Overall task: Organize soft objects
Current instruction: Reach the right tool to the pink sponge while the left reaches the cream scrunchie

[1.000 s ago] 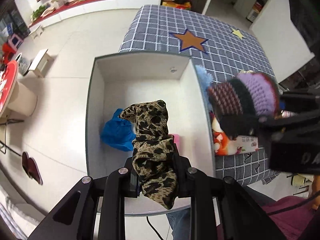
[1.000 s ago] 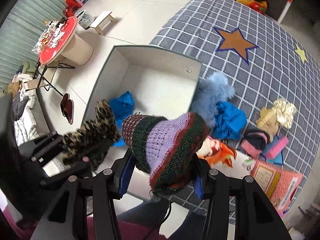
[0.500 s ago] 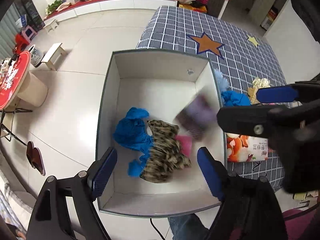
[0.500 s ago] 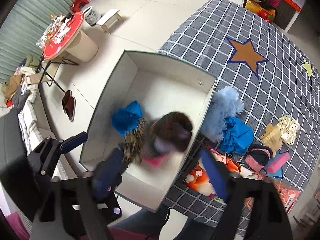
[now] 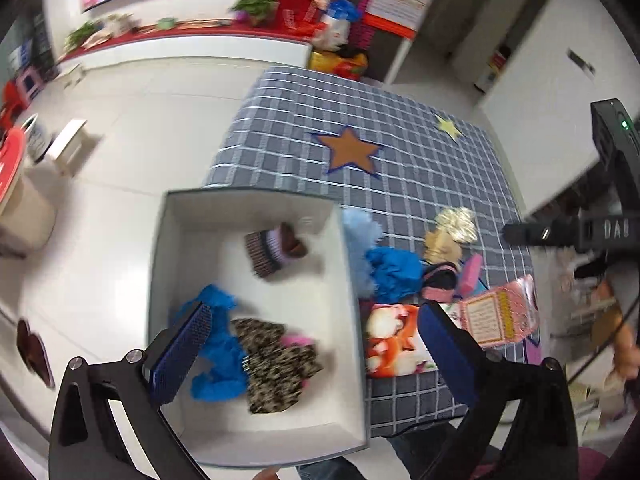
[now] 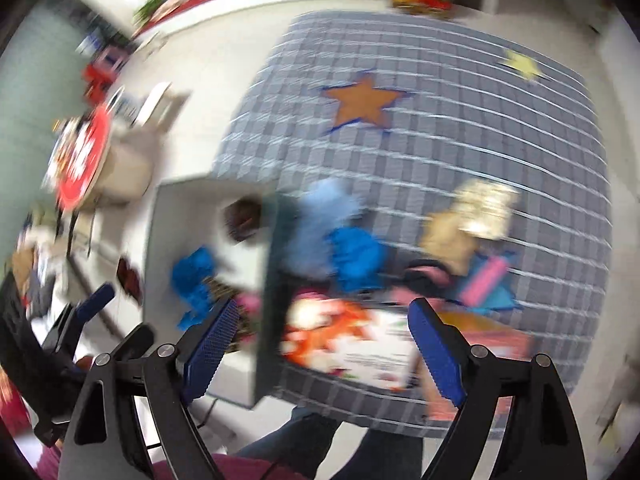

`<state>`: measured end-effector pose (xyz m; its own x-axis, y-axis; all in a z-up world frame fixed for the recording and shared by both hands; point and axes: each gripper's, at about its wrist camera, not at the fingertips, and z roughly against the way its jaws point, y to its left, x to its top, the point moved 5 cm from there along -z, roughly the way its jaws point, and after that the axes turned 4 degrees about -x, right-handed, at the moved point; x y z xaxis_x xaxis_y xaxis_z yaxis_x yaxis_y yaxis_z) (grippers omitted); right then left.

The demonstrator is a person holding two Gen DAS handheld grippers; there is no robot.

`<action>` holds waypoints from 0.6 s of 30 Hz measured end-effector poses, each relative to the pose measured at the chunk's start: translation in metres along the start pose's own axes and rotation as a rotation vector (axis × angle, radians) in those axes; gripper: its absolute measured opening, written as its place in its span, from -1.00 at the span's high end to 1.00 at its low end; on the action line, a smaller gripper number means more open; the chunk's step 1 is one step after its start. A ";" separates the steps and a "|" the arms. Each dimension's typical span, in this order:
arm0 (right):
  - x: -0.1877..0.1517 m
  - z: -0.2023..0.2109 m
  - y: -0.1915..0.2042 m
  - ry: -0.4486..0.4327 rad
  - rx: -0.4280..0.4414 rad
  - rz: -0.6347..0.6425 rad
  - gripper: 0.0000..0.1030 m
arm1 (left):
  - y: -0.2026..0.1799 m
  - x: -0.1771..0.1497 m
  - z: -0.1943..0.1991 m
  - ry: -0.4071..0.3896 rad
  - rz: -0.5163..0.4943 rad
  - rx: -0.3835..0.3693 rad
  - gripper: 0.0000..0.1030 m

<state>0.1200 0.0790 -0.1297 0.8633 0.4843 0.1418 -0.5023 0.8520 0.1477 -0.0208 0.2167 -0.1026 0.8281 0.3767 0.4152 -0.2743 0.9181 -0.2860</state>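
Note:
A white open box [image 5: 352,280] stands beside the grey checked mat [image 5: 400,184]. Inside it lie a leopard-print cloth [image 5: 276,364], a blue cloth [image 5: 218,344] and a striped knitted hat [image 5: 272,250]. My left gripper [image 5: 312,344] is open and empty above the box. My right gripper [image 6: 324,340] is open and empty above the box's right wall [image 6: 272,280]; its view is blurred. On the mat by the box lie a light blue fluffy thing [image 5: 360,236], a blue cloth [image 5: 394,272], a beige and gold piece [image 5: 448,236] and a pink and black item [image 5: 440,280].
A printed orange and white pack [image 5: 396,340] and a pink netted book [image 5: 496,316] lie at the mat's near edge. A red round table [image 6: 80,156] and a small stool [image 5: 70,144] stand on the white floor to the left.
Both grippers opened and let go: the leopard cloth and the knitted hat dropped into the box. Both grippers have since swung to the right, toward the mat.

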 end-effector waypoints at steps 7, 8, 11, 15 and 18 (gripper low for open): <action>-0.012 0.009 -0.129 0.011 -0.057 -0.284 -0.70 | -0.067 0.027 -0.044 0.093 -0.200 0.026 -0.99; -0.016 0.005 -0.143 0.026 -0.058 -0.316 -0.70 | -0.073 0.030 -0.051 0.103 -0.215 0.029 -0.99; -0.024 -0.012 -0.172 0.075 -0.053 -0.374 -0.70 | -0.092 0.038 -0.070 0.139 -0.248 0.045 -0.99; -0.025 -0.045 -0.199 0.155 -0.037 -0.407 -0.70 | -0.113 0.045 -0.090 0.179 -0.279 0.061 -0.99; -0.021 -0.073 -0.210 0.211 -0.022 -0.400 -0.70 | -0.122 0.048 -0.104 0.210 -0.298 0.081 -0.99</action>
<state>0.2108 -0.0953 -0.2345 0.9816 0.1441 -0.1251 -0.1279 0.9834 0.1289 0.1034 0.1096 -0.1377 0.9573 0.0662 0.2814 -0.0373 0.9936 -0.1067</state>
